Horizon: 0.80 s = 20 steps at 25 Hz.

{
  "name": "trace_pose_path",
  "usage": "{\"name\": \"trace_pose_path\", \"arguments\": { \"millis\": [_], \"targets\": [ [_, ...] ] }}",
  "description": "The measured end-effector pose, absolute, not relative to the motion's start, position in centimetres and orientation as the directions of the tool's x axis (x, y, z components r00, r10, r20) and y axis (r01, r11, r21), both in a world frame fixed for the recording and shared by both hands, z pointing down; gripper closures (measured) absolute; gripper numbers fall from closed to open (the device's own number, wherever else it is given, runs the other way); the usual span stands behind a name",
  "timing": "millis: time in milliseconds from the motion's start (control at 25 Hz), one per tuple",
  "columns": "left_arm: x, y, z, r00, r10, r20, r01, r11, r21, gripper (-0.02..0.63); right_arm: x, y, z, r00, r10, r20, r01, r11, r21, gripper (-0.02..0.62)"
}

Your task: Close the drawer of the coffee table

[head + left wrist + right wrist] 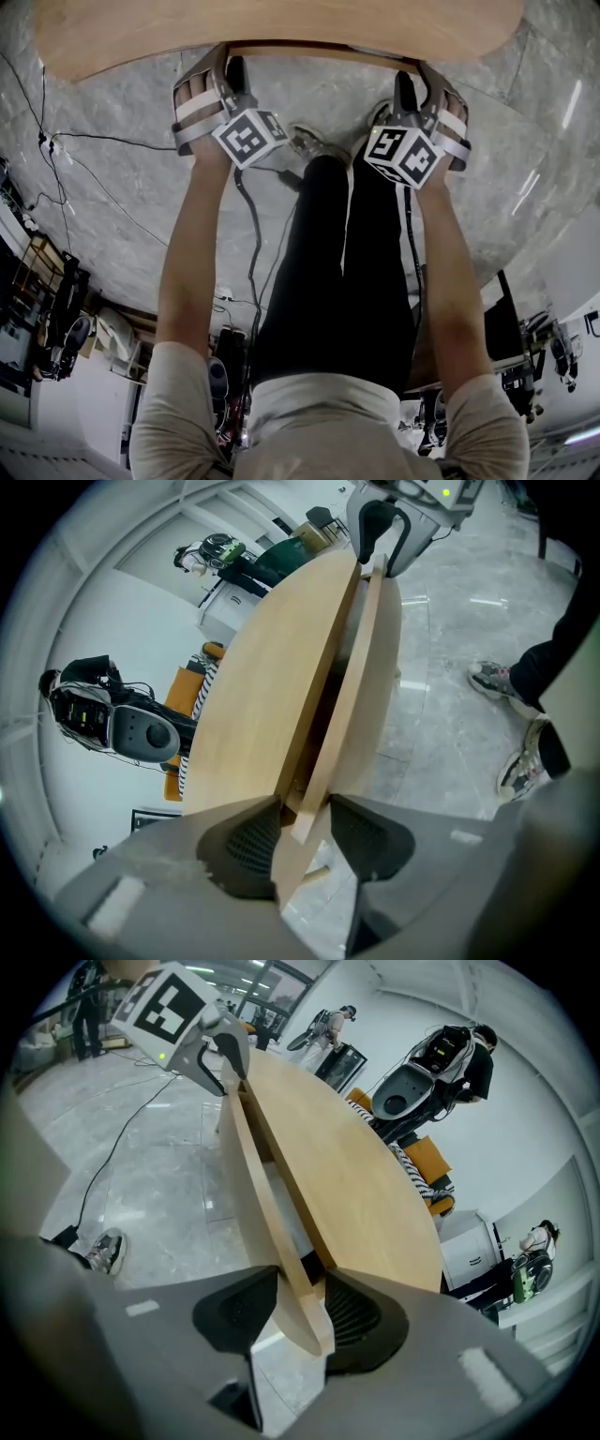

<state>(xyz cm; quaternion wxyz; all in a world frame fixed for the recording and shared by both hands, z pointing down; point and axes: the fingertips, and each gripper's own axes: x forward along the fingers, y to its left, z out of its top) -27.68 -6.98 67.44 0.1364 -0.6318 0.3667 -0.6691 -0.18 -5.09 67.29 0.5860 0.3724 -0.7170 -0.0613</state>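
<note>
At the near edge of the table (281, 28), the person stands with both arms out and one gripper at each end of the drawer's curved front (361, 667). The drawer (281, 1206) is out by a narrow margin: both gripper views show a dark gap between the front and the top (272, 667). The left gripper (305, 832) has its jaws closed in on the front's end, the panel filling the space between the pads; whether the inner pad bears fully on the wood is hard to judge. The right gripper (300, 1312) pinches the opposite end of the front (248, 1166) in the same manner, with both pads against it. In my judgement the step in hand is the push itself, with the hold taken and the travel not yet finished. The next move calls for an even, level push from both ends together, so that the long front runs in square and does not bind on one side. Limits of inspection: in the head view the drawer shows only as a thin brown strip (309, 49) under the top, and the jaw tips of the left gripper (228, 64) and right gripper (419, 80) sit partly beneath that edge. The drawer's runners, its depth and any contents are not visible. The person's legs (347, 244) cover part of the floor (112, 234) below.
</note>
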Motion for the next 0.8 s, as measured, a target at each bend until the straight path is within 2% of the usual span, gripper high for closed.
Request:
{"name": "trace_pose_path", "arguments": {
  "millis": [360, 800],
  "targets": [
    [-28.1, -7.5, 67.5, -0.178, -0.69, 0.702, -0.294, -0.643, -0.707, 0.43, -0.9, -5.5, 67.6, 0.0, -0.637, 0.771, -0.449, 0.689, 0.569, 0.462],
    [-29.4, -8.3, 66.8, -0.282, -0.749, 0.6, -0.361, -0.497, -0.789, 0.443, -2.2, -6.2, 66.9, 0.064, -0.716, 0.695, -0.482, 0.588, 0.65, 0.469]
  ]
}}
